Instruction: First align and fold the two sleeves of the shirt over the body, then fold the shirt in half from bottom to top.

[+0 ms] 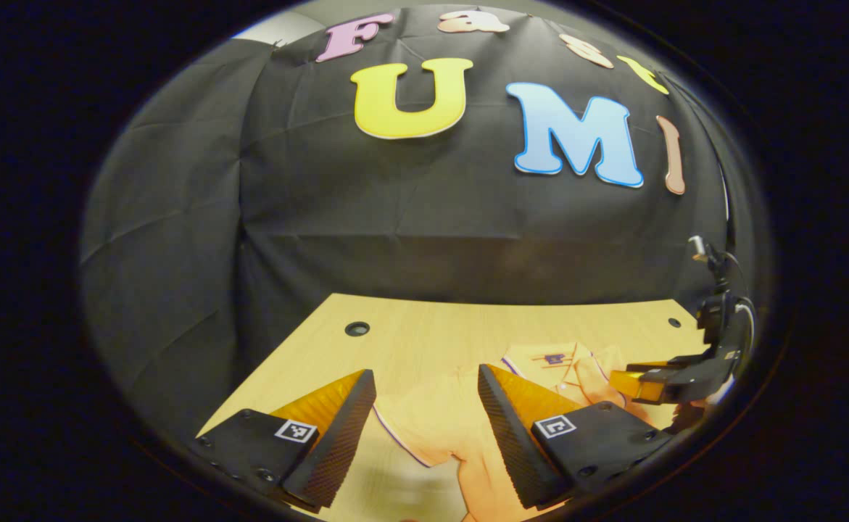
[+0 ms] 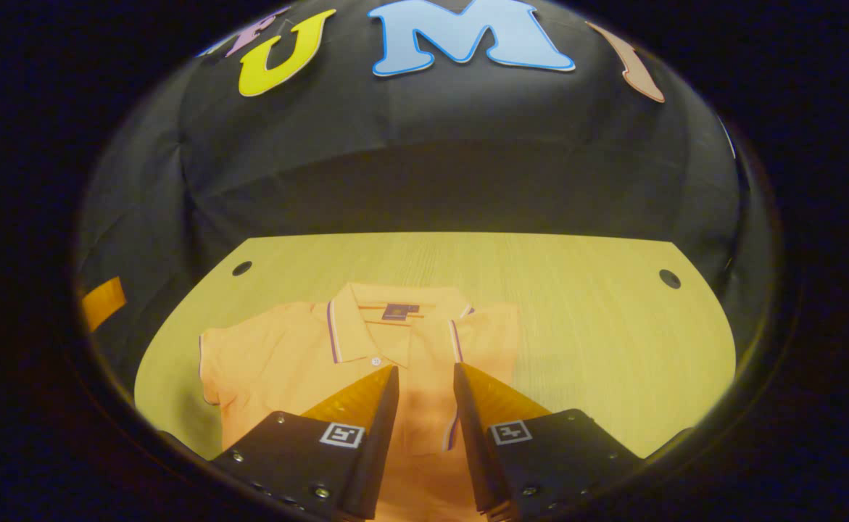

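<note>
One orange polo shirt [image 2: 301, 355] lies face up on the pale wooden table [image 2: 598, 326], collar toward the booth's far wall. In the right gripper view its left sleeve [image 2: 214, 362] is spread flat toward the table's edge, while on the other side the sleeve [image 2: 493, 326] is folded in over the body, its striped cuff showing near the fingers. A small dark label [image 2: 401, 312] sits inside the collar; its writing is too small to read. One white button [image 2: 375, 360] shows at the placket.

The table has two round holes [image 2: 241, 268], one at each far corner.

The left gripper [image 1: 424, 428] hovers above the spread sleeve, fingers wide apart, gripping nothing. The right gripper [image 2: 424, 428] hangs over the shirt's chest, fingers apart with a narrow gap, cloth visible between them but not pinched. Each gripper carries two square black-and-white markers [image 2: 342, 434].
</note>
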Demonstrator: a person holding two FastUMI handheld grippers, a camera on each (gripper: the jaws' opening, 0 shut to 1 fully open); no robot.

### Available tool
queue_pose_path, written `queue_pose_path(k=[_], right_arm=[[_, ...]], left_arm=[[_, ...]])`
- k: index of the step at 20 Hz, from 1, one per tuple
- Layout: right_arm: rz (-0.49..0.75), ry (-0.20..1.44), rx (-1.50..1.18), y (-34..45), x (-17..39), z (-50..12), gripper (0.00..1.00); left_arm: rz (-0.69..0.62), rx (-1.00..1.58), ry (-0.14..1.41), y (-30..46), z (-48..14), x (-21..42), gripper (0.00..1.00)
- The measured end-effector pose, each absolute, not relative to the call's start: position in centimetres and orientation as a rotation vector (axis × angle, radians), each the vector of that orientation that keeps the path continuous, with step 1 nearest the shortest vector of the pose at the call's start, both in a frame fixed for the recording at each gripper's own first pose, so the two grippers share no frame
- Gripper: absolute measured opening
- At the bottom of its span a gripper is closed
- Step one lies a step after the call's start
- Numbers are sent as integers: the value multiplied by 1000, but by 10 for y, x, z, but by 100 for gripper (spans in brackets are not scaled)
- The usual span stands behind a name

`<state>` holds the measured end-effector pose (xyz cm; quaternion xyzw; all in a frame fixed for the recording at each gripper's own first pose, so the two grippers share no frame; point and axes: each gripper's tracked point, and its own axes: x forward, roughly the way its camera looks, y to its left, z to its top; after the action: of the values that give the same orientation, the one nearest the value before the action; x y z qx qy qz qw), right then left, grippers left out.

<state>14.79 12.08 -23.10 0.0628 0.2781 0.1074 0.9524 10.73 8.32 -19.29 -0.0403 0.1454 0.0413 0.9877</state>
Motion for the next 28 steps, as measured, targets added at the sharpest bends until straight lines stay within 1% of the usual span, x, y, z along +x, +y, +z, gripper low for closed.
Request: queue_pose_path(k=[1,2,3,4,7,8,9,10,11,12,21,26,27,28], right_arm=[[220,557,127,119,145,-225,48],[222,552,126,117,142,-220,51],[223,546,125,115,139,-214,51],[223,537,124,113,136,-210,48],[224,509,126,106,127,-191,48],[226,505,128,104,124,-187,51],[223,501,128,103,123,-184,51],[221,499,126,101,122,-184,51],[218,497,125,99,120,-181,51],[214,495,123,95,118,-180,49],[184,500,146,82,112,-177,48],[159,514,165,73,110,-183,48],[153,518,170,71,111,-185,49],[150,524,175,71,110,-187,48]], left_arm=[[86,-87,310,85,-206,113,95],[88,-92,329,86,-220,118,93],[90,-98,352,87,-234,124,94],[95,-101,370,88,-248,129,94],[110,-118,442,94,-288,138,94],[117,-129,464,98,-300,140,94],[127,-135,482,102,-310,141,93],[135,-138,504,105,-320,141,95],[141,-134,525,108,-329,140,95],[148,-129,540,110,-337,142,95],[170,-125,609,103,-374,138,95],[167,-108,597,100,-375,141,96],[166,-109,592,99,-374,142,97],[162,-109,587,97,-374,142,93]])
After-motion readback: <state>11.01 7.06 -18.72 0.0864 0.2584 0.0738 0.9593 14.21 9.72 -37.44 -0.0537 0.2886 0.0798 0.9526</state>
